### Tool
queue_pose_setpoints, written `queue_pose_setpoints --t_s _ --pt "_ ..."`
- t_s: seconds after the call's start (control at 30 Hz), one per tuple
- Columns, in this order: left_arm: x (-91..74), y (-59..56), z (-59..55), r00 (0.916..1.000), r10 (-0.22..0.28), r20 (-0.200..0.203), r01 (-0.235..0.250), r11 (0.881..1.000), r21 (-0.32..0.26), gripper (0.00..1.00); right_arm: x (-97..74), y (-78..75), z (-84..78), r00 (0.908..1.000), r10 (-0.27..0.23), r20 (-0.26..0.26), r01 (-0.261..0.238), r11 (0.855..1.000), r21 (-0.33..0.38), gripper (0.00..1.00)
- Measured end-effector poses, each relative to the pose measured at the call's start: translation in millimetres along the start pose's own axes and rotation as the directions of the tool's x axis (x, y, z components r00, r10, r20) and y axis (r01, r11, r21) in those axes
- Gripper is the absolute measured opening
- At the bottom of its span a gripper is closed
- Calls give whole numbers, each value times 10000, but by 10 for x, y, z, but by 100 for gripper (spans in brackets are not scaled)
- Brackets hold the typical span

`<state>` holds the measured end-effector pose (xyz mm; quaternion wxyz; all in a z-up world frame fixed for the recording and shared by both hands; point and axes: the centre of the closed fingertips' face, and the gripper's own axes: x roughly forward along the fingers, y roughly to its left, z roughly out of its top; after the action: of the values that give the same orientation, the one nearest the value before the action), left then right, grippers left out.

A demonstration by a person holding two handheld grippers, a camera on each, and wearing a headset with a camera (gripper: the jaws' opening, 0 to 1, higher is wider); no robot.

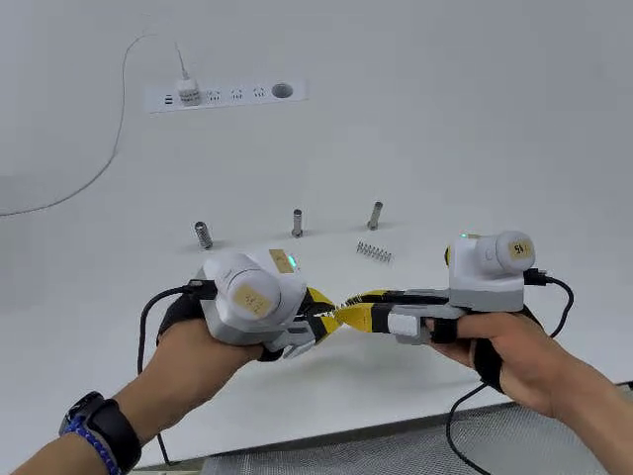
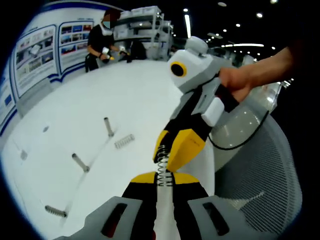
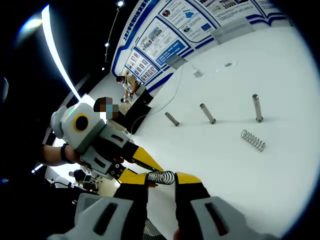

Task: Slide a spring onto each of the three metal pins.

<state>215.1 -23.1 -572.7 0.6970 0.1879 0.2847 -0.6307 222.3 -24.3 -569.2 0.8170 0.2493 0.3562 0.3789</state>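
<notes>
Three metal pins stand in a row on the white table: the left pin (image 1: 203, 235) wears a spring, while the middle pin (image 1: 297, 223) and right pin (image 1: 375, 215) are bare. A loose spring (image 1: 374, 252) lies in front of the right pin. Nearer me, my left gripper (image 1: 318, 322) and right gripper (image 1: 354, 309) meet tip to tip above the table's front. Another spring (image 2: 162, 170) sits in the narrow gap between the left jaws. In the right gripper view that same spring (image 3: 161, 176) spans the gap between the right jaws, touching both yellow fingertips (image 3: 187, 178).
A white power strip (image 1: 226, 94) with a plugged charger and cable lies at the back left. The table's front edge (image 1: 415, 424) runs just under my hands, with a grey mesh surface (image 2: 260, 165) below it. Black cables trail from both grippers.
</notes>
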Motion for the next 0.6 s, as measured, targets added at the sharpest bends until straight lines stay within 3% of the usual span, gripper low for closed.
queue_pose_setpoints --t_s 0.4,0.5,0.6 --pt "-25 0 66 9999 -164 18 163 9995 282 10 -44 32 60 9998 43 -181 -43 10000 -8 18" --pt "-31 11 107 9998 -180 22 179 9991 391 10 -62 55 90 9993 -75 -361 59 9990 -444 18" --pt "-36 20 166 9997 -210 90 205 9985 516 10 -94 100 204 9999 19 -158 -28 9985 -555 17"
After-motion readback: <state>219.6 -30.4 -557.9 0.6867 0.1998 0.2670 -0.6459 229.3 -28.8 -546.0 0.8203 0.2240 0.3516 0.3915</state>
